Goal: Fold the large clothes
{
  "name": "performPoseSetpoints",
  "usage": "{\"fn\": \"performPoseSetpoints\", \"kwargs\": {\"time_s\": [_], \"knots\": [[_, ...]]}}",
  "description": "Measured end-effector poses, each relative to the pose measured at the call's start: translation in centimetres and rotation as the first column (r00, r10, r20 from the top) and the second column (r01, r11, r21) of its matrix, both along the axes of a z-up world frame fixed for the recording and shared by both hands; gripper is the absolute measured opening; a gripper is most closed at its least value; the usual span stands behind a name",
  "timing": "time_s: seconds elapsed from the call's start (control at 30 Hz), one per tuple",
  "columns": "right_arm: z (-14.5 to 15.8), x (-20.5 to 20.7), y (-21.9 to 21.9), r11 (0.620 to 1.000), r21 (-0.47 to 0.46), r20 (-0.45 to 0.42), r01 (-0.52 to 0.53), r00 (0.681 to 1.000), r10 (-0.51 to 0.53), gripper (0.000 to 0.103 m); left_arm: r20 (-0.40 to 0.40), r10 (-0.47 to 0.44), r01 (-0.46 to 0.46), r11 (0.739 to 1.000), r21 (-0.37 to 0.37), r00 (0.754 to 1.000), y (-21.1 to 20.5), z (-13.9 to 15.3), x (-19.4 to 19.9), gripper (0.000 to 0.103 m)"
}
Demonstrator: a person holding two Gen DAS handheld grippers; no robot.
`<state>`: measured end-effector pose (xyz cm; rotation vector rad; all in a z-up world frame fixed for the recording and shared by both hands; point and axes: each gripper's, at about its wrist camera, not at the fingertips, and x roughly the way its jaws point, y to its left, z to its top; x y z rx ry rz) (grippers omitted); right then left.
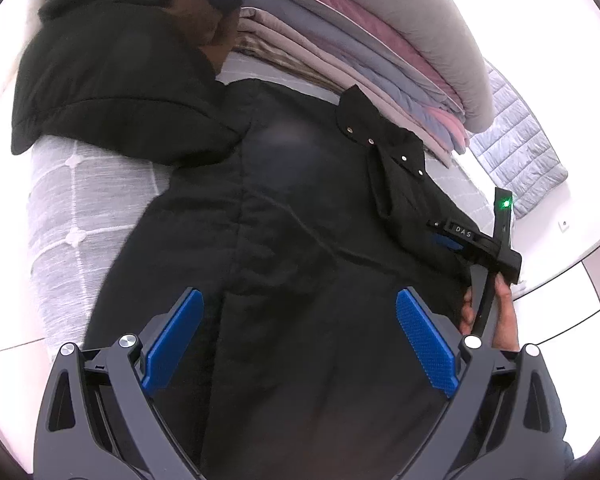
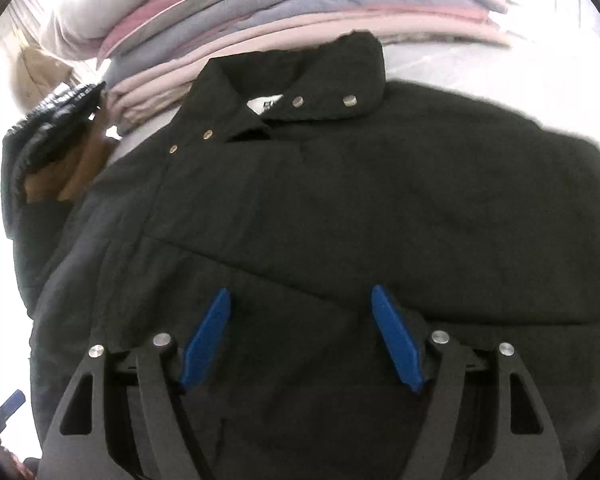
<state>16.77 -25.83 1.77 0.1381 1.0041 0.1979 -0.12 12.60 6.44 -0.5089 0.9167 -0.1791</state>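
Note:
A large black padded coat (image 1: 292,208) lies spread on the grey mattress (image 1: 68,208), its snap-button collar (image 1: 384,140) at the far end. In the right wrist view the coat (image 2: 380,200) fills the frame, with its collar (image 2: 300,80) at the top. My left gripper (image 1: 296,304) is open and empty, its blue pads (image 1: 172,340) hovering over the coat's lower body. My right gripper (image 2: 300,300) is open and empty just above the coat's chest. It also shows in the left wrist view (image 1: 460,244), held by a hand at the coat's right side.
A second black hooded jacket (image 1: 112,76) lies at the far left on the mattress. A tall stack of folded pink, grey and lilac quilts (image 1: 372,32) stands behind the collar. A quilted grey pad (image 1: 516,148) lies at the right. White floor tiles (image 1: 596,280) show beyond the bed edge.

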Motion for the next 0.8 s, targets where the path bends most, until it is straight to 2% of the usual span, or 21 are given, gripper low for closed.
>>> {"fn": "performPoseSetpoints", "kwargs": {"time_s": [0.03,0.13,0.2,0.23,0.3,0.37,0.43,0.5,0.53,0.57,0.67,0.7,0.73,0.77,0.8], "knots": [[1.4,-1.2,2.3,0.998,-0.049,0.052,-0.046,0.997,0.048,0.072,0.004,0.006,-0.006,1.000,-0.011,1.000,0.4,0.2,-0.2,0.094],[4.3,-3.8,9.4,0.963,-0.229,0.165,-0.139,0.970,0.179,0.085,0.016,0.054,-0.053,0.997,-0.052,0.998,4.0,1.5,-1.1,0.094],[6.1,-6.5,15.5,0.920,-0.288,0.217,-0.264,0.918,0.331,0.088,0.024,0.124,-0.122,0.991,-0.056,0.992,7.4,2.6,-1.9,0.094],[6.6,-7.2,17.4,0.909,-0.284,0.217,-0.305,0.903,0.371,0.088,0.019,0.158,-0.156,0.986,-0.061,0.987,9.6,3.1,-2.1,0.095],[7.6,-8.9,22.2,0.882,-0.238,0.201,-0.407,0.868,0.454,0.088,-0.028,0.139,-0.141,0.985,-0.095,0.990,13.2,3.2,-1.6,0.096],[8.4,-10.2,23.9,0.875,-0.165,0.201,-0.455,0.853,0.482,0.088,-0.084,0.082,-0.101,0.962,-0.253,0.993,18.1,1.8,-1.1,0.096],[8.9,-11.7,24.6,0.871,-0.059,0.203,-0.488,0.848,0.489,0.088,-0.060,0.115,-0.128,0.931,-0.343,0.992,22.7,0.2,-1.4,0.096],[8.7,-13.1,23.9,0.877,0.005,0.206,-0.481,0.858,0.470,0.088,-0.005,0.163,-0.150,0.900,-0.410,0.987,27.2,-2.3,-1.5,0.096],[8.4,-14.2,23.0,0.881,0.041,0.208,-0.472,0.866,0.455,0.088,-0.002,0.170,-0.147,0.841,-0.521,0.985,29.6,-4.9,-1.2,0.096],[8.0,-15.4,21.9,0.884,0.068,0.214,-0.462,0.872,0.440,0.088,-0.029,0.192,-0.171,0.781,-0.601,0.981,31.4,-7.4,-0.8,0.096],[7.0,-18.4,19.1,0.902,0.093,0.240,-0.422,0.888,0.391,0.088,-0.057,0.262,-0.223,0.665,-0.713,0.963,34.4,-13.3,0.6,0.096],[6.5,-19.3,18.0,0.909,0.101,0.245,-0.403,0.896,0.370,0.088,-0.058,0.280,-0.226,0.618,-0.753,0.958,34.9,-15.0,1.2,0.096],[6.3,-19.9,17.5,0.915,0.102,0.248,-0.390,0.901,0.357,0.088,-0.054,0.307,-0.226,0.557,-0.800,0.950,35.5,-17.1,2.1,0.096],[5.9,-20.5,16.9,0.924,0.097,0.249,-0.371,0.908,0.338,0.088,-0.055,0.328,-0.230,0.524,-0.820,0.943,35.8,-18.4,2.7,0.096],[5.5,-21.0,16.2,0.931,0.098,0.244,-0.352,0.915,0.320,0.088,-0.058,0.343,-0.236,0.505,-0.830,0.938,35.9,-19.0,3.2,0.096]]}}
